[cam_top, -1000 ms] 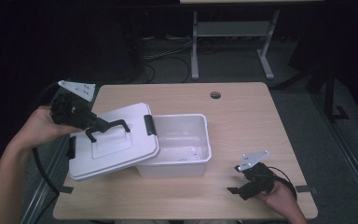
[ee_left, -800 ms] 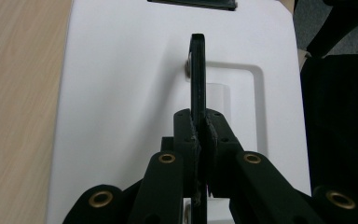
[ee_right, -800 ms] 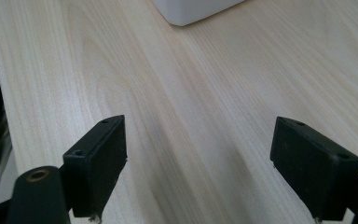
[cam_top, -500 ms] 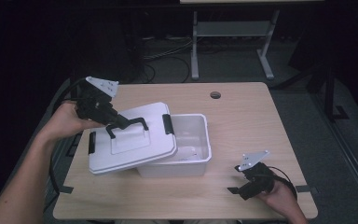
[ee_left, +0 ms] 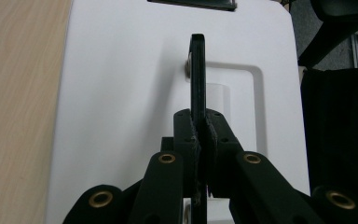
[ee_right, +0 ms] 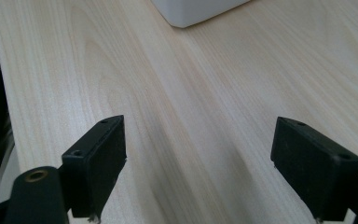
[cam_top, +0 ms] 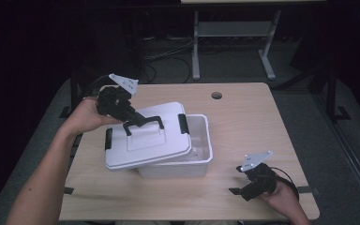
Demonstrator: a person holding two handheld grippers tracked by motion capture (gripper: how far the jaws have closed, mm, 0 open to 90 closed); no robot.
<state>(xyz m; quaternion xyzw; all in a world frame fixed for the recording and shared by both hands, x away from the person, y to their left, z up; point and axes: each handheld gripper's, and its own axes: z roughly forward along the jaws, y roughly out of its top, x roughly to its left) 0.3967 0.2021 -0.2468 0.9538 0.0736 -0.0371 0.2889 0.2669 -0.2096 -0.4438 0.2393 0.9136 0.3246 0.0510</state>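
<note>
Taking the white box (cam_top: 194, 159) near the middle of the wooden table (cam_top: 262, 131) as the landmark: nearest the person, at the table's front edge and well to the box's right, the right gripper (cam_top: 243, 190) rests low over the bare wood in the person's right hand (cam_top: 281, 201), its grey three-cornered plate uppermost. In the right gripper view its two black jaws stand wide apart with nothing but wood grain between them, and a corner of the box shows at the top, well ahead of the jaws. The box itself is open-topped, and part of its pale inside shows at its right and far side. Over its left part lies the white lid (cam_top: 145, 138), tilted and offset to the left so that it overhangs the box's left side; black latches sit at the lid's left and right ends. On the lid's top the black handle (cam_top: 144, 123) stands up, and the left gripper (cam_top: 130, 119), held in the person's left hand (cam_top: 88, 117) at the box's far left, has its jaws closed tight on that handle; the left gripper view shows the thin black bar pinched edge-on between the pads. Beyond the box, toward the table's far edge, a round cable hole (cam_top: 216, 95) sits in the wood.
</note>
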